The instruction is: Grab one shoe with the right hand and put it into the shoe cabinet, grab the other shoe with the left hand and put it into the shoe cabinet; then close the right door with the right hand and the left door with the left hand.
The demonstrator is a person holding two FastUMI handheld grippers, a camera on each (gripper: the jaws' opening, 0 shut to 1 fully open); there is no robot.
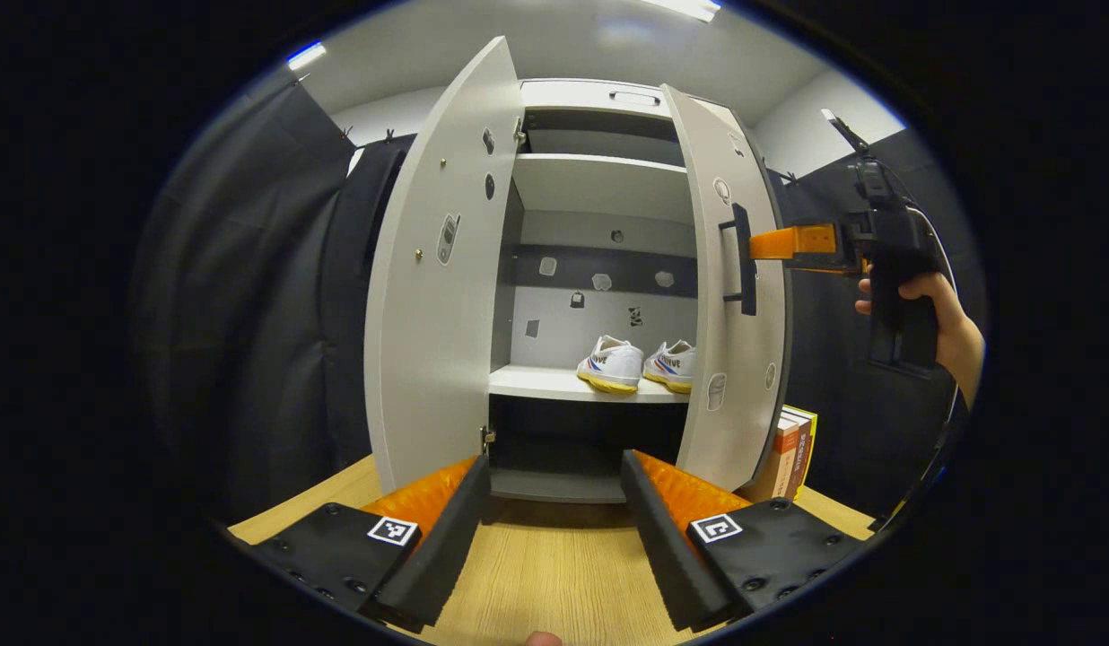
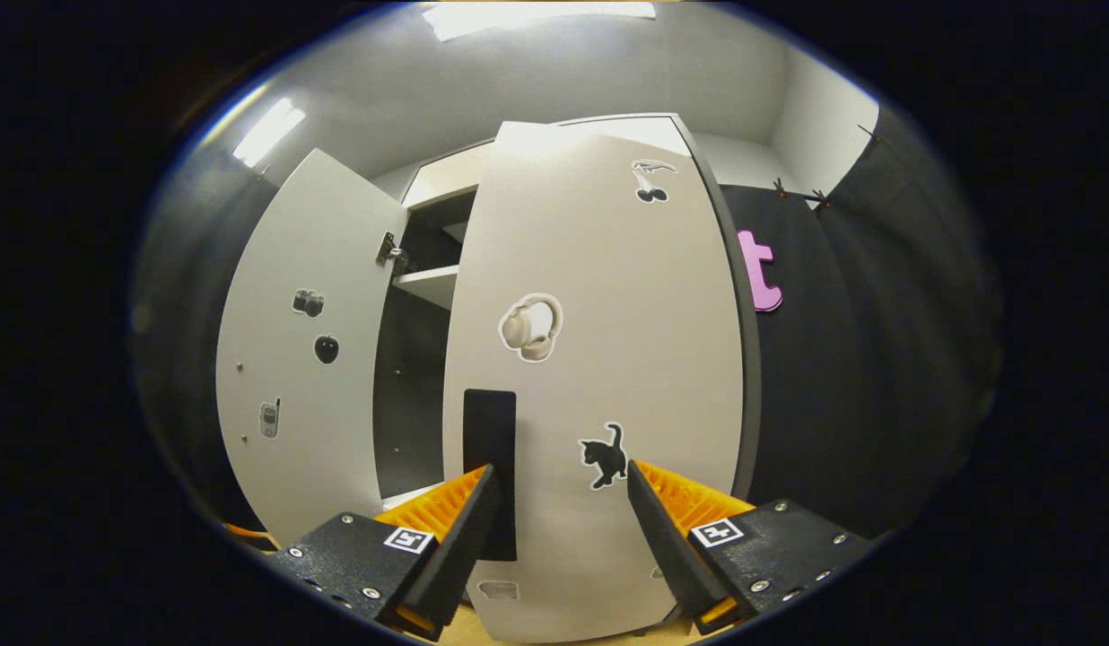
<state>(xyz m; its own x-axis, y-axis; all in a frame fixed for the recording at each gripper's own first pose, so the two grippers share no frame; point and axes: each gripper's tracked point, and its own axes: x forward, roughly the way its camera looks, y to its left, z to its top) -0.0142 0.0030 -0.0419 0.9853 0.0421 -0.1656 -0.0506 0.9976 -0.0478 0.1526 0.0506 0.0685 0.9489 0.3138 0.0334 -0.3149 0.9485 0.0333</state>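
Observation:
Two white shoes, one [image 1: 613, 363] beside the other [image 1: 673, 364], stand side by side on the cabinet's lower shelf [image 1: 537, 384]. Both doors stand open: the left door [image 1: 438, 296] and the right door [image 1: 729, 359]. My left gripper [image 1: 554, 475] is open above the table, facing the cabinet with nothing between its fingers. In the left gripper view my right gripper [image 1: 757, 244], held by a hand [image 1: 940, 314], reaches the right door's outer face beside the black handle [image 1: 743, 260]. In the right gripper view it [image 2: 562, 480] is open, close to the right door [image 2: 599, 359]; its left finger stands by the handle [image 2: 489, 440].
The cabinet stands on a wooden table [image 1: 554, 574]. A few upright books [image 1: 792, 453] lean beside the cabinet behind the right door. An upper shelf [image 1: 599, 179] sits above the shoes. The left door [image 2: 294, 359] swings wide to the left. Black cloth walls surround the booth.

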